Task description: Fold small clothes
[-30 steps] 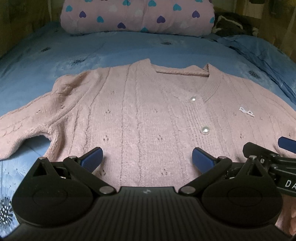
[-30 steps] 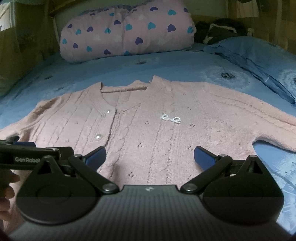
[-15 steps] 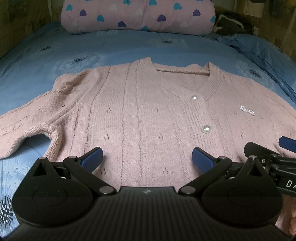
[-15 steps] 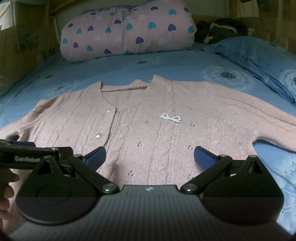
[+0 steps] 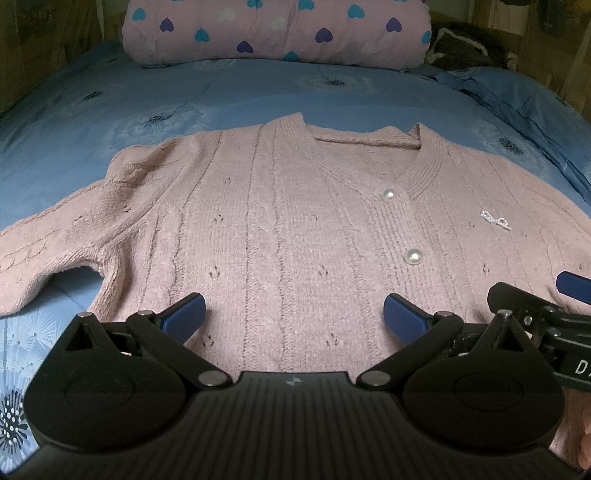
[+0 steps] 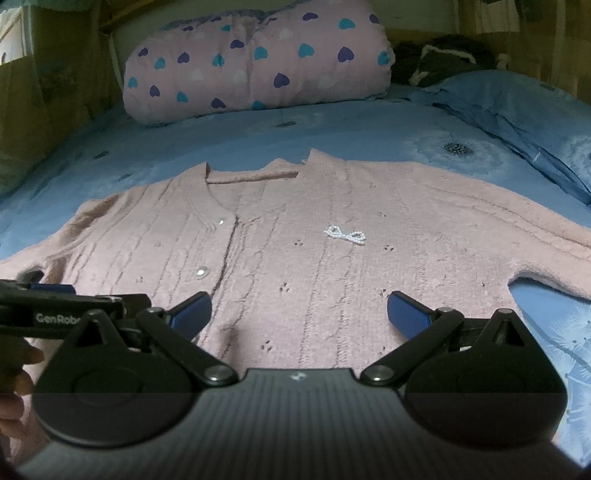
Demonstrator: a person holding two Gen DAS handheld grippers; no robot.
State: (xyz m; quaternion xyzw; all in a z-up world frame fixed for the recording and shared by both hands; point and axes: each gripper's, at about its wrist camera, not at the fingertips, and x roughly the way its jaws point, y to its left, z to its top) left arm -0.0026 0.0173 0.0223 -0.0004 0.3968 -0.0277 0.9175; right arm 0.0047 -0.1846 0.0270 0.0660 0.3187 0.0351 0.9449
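Observation:
A pink knit cardigan (image 5: 280,229) (image 6: 332,266) lies flat and face up on a blue bedsheet (image 5: 221,96), buttoned, with both sleeves spread out sideways. Pearl buttons and a small bead bow (image 6: 344,234) show on its front. My left gripper (image 5: 293,317) hovers open over the lower left part of the cardigan, nothing between its blue pads. My right gripper (image 6: 299,314) hovers open over the lower right part, also holding nothing. Each gripper's tip shows at the edge of the other's view.
A pink pillow with coloured hearts (image 5: 277,31) (image 6: 255,62) lies across the head of the bed. A dark bundle (image 6: 447,59) and a blue pillow (image 6: 517,110) sit at the far right. Wooden walls flank the bed. Fingers (image 6: 20,369) hold the left tool.
Both views have pulled back and tilted down slightly, so the cardigan sits a little lower in frame. The cardigan itself has not moved and both grippers stay open.

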